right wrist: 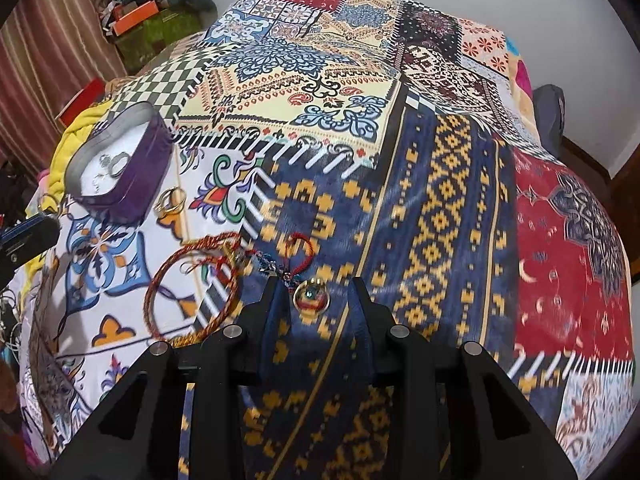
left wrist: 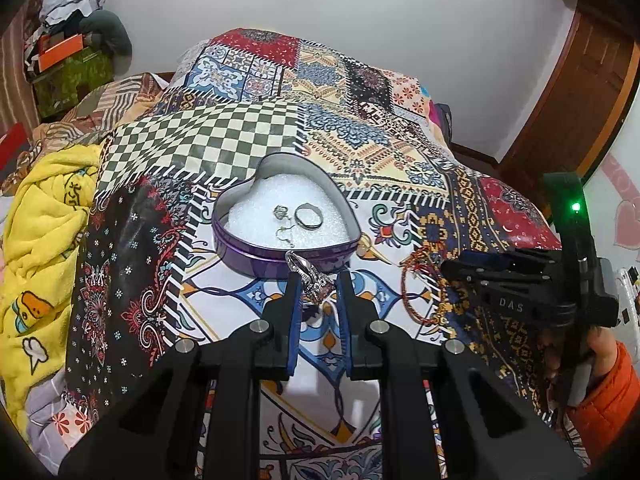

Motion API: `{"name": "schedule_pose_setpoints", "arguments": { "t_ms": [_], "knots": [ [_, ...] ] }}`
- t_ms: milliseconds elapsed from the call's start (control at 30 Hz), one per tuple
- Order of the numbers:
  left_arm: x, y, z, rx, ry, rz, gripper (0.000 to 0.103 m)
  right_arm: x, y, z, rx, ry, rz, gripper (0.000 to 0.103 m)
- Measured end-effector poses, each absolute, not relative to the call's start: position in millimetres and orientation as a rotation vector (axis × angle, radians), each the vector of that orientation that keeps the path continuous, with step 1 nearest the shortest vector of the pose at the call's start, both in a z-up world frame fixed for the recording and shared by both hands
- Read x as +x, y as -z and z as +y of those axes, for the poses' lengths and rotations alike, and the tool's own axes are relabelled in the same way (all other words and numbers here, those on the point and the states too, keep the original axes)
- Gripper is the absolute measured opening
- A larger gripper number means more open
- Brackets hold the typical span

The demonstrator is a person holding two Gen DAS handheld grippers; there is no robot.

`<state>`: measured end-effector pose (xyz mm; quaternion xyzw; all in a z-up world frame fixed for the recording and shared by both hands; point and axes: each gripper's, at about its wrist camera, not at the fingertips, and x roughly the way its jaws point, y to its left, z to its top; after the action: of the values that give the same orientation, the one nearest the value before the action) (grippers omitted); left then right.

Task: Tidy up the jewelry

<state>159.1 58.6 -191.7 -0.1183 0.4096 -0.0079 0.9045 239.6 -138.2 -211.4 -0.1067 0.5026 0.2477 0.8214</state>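
Observation:
A purple heart-shaped tin [left wrist: 276,258] with white foam sits on the patterned bedspread; it holds a silver band [left wrist: 308,216] and small earrings [left wrist: 281,213]. My left gripper [left wrist: 318,292] is just in front of the tin, and a silver ring with a pale stone [left wrist: 310,276] sits between its fingertips. My right gripper [right wrist: 314,292] is open around a round pendant [right wrist: 312,301] on a red cord bracelet [right wrist: 298,256]. A braided red-gold bracelet [right wrist: 188,288] lies left of it. Gold rings [right wrist: 170,202] lie beside the tin [right wrist: 132,184].
A yellow blanket [left wrist: 44,248] is bunched at the bed's left. Boxes and clothes [left wrist: 68,56] are piled at the far left by the wall. A wooden door frame [left wrist: 580,92] stands at the right. The right gripper body [left wrist: 520,296] shows in the left wrist view.

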Motion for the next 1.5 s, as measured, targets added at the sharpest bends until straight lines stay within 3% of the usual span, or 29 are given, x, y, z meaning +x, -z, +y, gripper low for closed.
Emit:
{"name": "schedule_pose_setpoints", "arguments": {
  "t_ms": [33,67,800,1200,1500],
  "knots": [
    [159.9,193.1,60.0,-0.250,0.014,0.849,0.016,239.0,211.2,-138.2,-0.233,-0.526,1.065,0.018],
    [160.4,193.9,60.8,-0.255,0.013,0.851,0.016,237.9,210.9,-138.8,-0.235,-0.526,1.063,0.016],
    [153.5,181.0,54.6,-0.246,0.024,0.828,0.016,188.6,147.7,-149.4,-0.160,-0.576,0.910,0.016],
    [164.3,156.0,68.3,-0.209,0.009,0.767,0.016,200.8,107.0,-95.3,-0.105,-0.687,0.794,0.016],
    [190.4,168.7,85.5,-0.199,0.012,0.797,0.015,223.2,116.5,-45.9,-0.109,-0.770,0.820,0.016]
  ]
}}
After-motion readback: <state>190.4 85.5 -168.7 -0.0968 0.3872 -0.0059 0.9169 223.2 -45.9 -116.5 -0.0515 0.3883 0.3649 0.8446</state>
